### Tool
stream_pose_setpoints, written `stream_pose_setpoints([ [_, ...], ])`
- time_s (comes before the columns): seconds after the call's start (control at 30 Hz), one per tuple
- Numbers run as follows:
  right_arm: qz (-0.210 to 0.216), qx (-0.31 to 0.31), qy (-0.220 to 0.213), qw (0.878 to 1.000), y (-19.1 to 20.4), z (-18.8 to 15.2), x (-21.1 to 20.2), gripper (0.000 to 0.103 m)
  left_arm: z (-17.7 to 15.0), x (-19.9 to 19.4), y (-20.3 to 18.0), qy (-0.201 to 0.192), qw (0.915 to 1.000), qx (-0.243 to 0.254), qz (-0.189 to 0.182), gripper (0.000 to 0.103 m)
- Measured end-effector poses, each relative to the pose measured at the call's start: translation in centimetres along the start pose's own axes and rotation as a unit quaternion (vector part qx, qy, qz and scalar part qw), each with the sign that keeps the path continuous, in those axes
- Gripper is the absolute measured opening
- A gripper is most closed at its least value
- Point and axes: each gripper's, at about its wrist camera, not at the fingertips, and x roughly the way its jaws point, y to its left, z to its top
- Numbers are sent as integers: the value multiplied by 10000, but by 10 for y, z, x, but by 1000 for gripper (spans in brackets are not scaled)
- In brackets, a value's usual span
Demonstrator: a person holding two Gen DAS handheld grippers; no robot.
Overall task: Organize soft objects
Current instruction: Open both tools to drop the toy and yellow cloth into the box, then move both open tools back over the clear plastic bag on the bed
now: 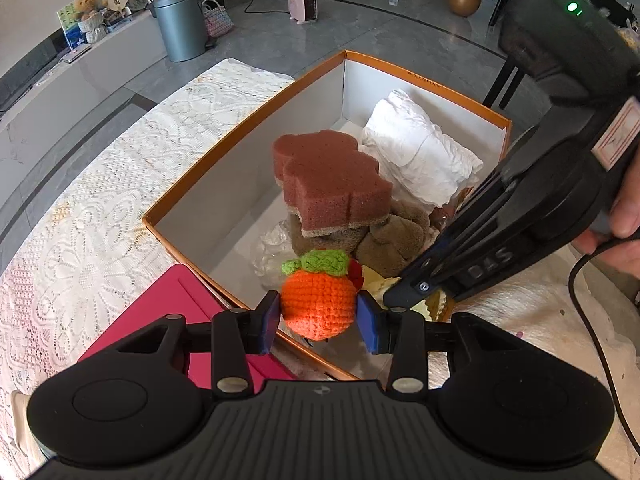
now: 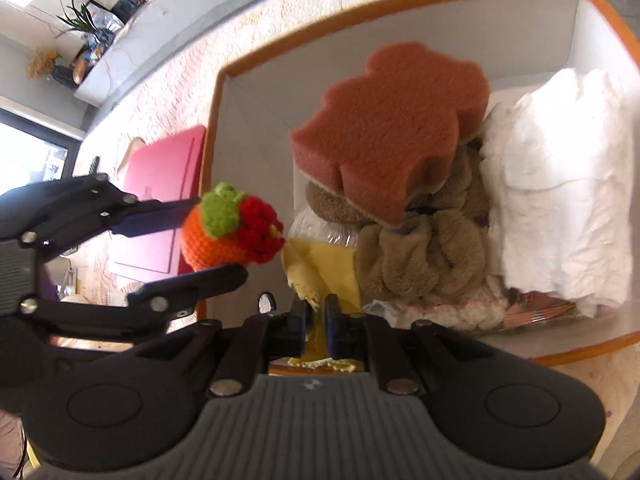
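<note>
Most of the sorting looked done: the orange-rimmed box (image 1: 240,128) on the lace-covered tabletop (image 1: 100,216) already held a scalloped reddish-brown sponge (image 1: 332,178), a fuzzy brown towel (image 1: 396,240), a crinkled white bundle (image 1: 420,152) and some clear plastic wrap (image 1: 272,248). Two pieces appeared to be left, both in the tongs.

The left tongs (image 1: 319,316) were clamped on a crocheted orange fruit (image 1: 318,308), round and knobbly, with a green knitted leaf cap and a red knitted part behind it. It hung above the box's near edge, not yet set down.

The right tongs (image 2: 317,320) were pinched almost shut on a thin yellow cloth (image 2: 320,268) with a frilled edge, which lay partly in the box's near corner, beside the towel. Judging by this, dropping the fruit and tucking in the cloth would about finish the job.

A flat magenta board (image 1: 172,312) lay on the tabletop just outside the box; whether it belonged to the task I could not tell
</note>
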Motion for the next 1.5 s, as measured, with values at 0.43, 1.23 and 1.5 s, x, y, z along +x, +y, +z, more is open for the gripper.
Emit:
stream_pose_setpoints([
  [0.43,-499,-121,-673,9964,-13,-12,-46,31,8,14,-13,492,9978,-3,-440,47],
  [1.23,-456,-204,-852,9951,9,-31,-41,35,-22,-27,-14,-211,9964,-708,-411,56],
  [1.5,-886,-646,-1607,9809,47,-62,-45,37,-66,-70,-14,-1036,9871,-1201,214,56],
])
